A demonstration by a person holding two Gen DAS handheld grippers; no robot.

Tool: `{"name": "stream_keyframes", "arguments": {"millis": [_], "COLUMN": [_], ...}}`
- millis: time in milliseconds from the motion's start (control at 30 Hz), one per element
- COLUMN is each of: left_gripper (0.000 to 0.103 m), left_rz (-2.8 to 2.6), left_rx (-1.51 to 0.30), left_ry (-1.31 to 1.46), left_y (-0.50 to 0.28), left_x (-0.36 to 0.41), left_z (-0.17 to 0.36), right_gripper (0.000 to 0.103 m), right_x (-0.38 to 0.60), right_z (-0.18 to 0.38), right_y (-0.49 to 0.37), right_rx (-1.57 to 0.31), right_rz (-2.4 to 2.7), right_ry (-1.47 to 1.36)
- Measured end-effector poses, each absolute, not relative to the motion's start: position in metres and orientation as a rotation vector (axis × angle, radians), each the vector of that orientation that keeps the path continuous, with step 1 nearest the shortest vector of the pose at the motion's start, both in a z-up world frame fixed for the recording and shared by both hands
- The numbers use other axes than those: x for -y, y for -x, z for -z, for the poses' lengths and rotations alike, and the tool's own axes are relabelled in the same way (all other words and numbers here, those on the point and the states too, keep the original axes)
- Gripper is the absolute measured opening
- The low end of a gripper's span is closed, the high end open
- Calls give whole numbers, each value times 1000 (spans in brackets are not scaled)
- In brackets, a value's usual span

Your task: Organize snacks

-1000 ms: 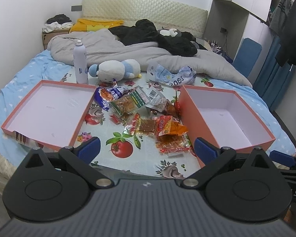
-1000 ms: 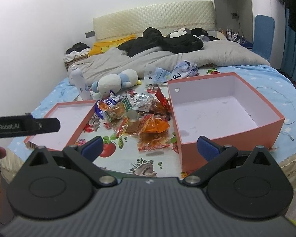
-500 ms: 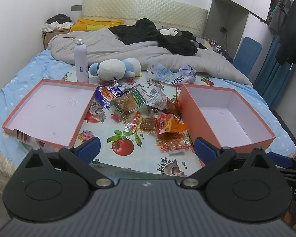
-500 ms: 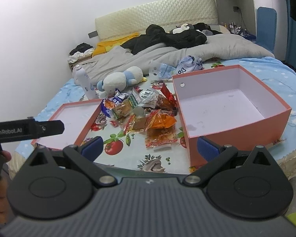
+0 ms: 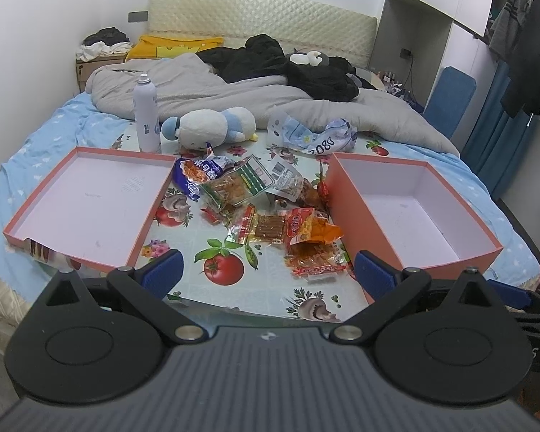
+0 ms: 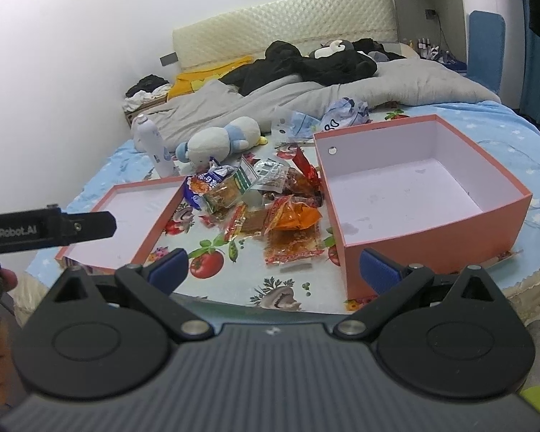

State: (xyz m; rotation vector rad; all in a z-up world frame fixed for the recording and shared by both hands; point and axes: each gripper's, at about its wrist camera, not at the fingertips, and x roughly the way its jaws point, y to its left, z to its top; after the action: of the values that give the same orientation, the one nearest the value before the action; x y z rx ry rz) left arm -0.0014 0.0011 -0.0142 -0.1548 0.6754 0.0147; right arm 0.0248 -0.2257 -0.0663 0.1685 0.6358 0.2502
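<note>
A pile of snack packets (image 5: 259,201) lies on a fruit-print cloth between a shallow pink lid (image 5: 86,198) on the left and a deeper pink box (image 5: 414,208) on the right; both are empty. The pile (image 6: 266,208), lid (image 6: 126,216) and box (image 6: 414,187) also show in the right wrist view. An orange packet (image 5: 309,226) lies nearest. My left gripper (image 5: 266,273) is open and empty, short of the cloth's near edge. My right gripper (image 6: 273,270) is open and empty, near the box's front corner.
A white spray bottle (image 5: 145,115), a plush toy (image 5: 212,129) and a crumpled blue bag (image 5: 313,136) lie behind the pile. Grey bedding and black clothes (image 5: 288,68) fill the back of the bed. The left gripper's body (image 6: 46,230) shows at left in the right wrist view.
Both grippers have moved slightly closer to the bed and shifted a little; the right view has swung leftward. Nothing on the cloth has moved.
</note>
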Motion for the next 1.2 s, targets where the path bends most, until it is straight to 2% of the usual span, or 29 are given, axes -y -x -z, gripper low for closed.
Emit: {"name": "stream_keyframes", "arguments": {"millis": [700,1100,1200], "left_gripper": [102,102,102], "left_rz": [-6,-10,-10], "left_rx": [-691,-732,-749], "left_ry": [153,125,124], "left_y": [2,-29,-41], "left_x": [-3,-4,-5], "left_z": [15,36,44], "right_gripper": [103,103,99], "right_x": [225,221,217], "right_z": [66,81,83], "right_y": [-25,-37,-42], "right_rx": [-638,-647,-644], "right_rz": [-261,-255,-256], "right_ry": [-164,-151,-131]}}
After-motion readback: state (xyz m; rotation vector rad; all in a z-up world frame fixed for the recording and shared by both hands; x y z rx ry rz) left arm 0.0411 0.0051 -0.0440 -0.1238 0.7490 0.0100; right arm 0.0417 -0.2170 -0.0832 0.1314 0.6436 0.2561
